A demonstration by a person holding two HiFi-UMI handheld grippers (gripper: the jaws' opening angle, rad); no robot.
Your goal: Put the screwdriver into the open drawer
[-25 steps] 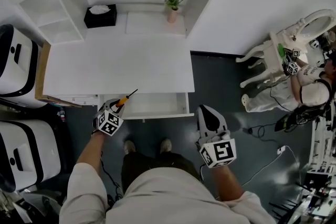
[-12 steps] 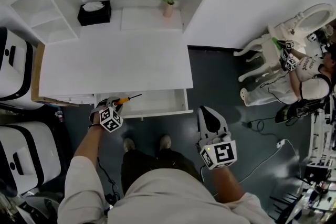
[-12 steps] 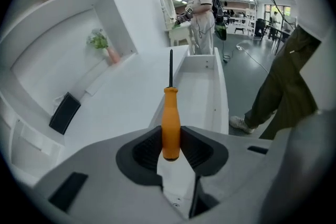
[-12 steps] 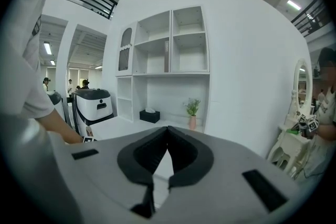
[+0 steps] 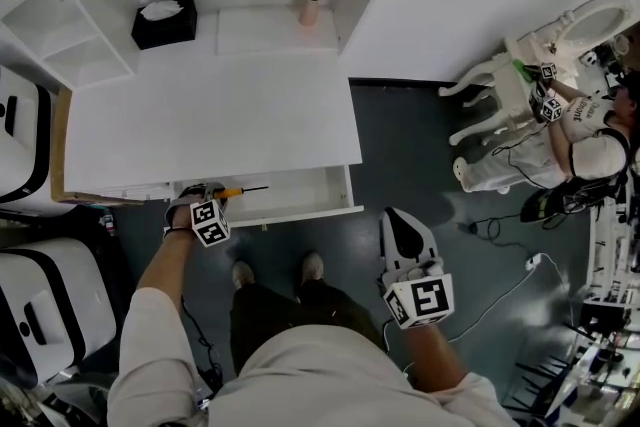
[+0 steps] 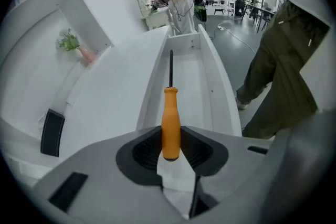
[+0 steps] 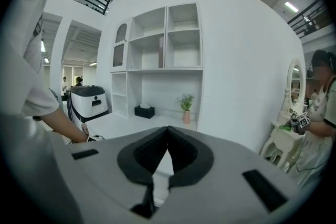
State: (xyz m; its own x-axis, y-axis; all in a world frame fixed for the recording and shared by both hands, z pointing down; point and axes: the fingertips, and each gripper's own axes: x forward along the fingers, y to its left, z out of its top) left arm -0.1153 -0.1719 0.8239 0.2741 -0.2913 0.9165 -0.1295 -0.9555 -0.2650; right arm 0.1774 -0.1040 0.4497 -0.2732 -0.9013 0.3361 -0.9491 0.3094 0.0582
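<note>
Left gripper (image 6: 170, 150) clamped on the orange handle of the screwdriver (image 6: 170, 118), with the dark shaft pointing along the open drawer (image 6: 210, 78) and lying over its inside. Hard to tell whether the tip touches the drawer's bottom. Handle's butt sunk between the pads, part of it cut off from sight. From the head view, mostly hidden under its marker cube (image 5: 208, 223). Right gripper (image 7: 168, 139) closed, pads together on nothing, well apart from the drawer, above the dark floor (image 5: 400, 145).
</note>
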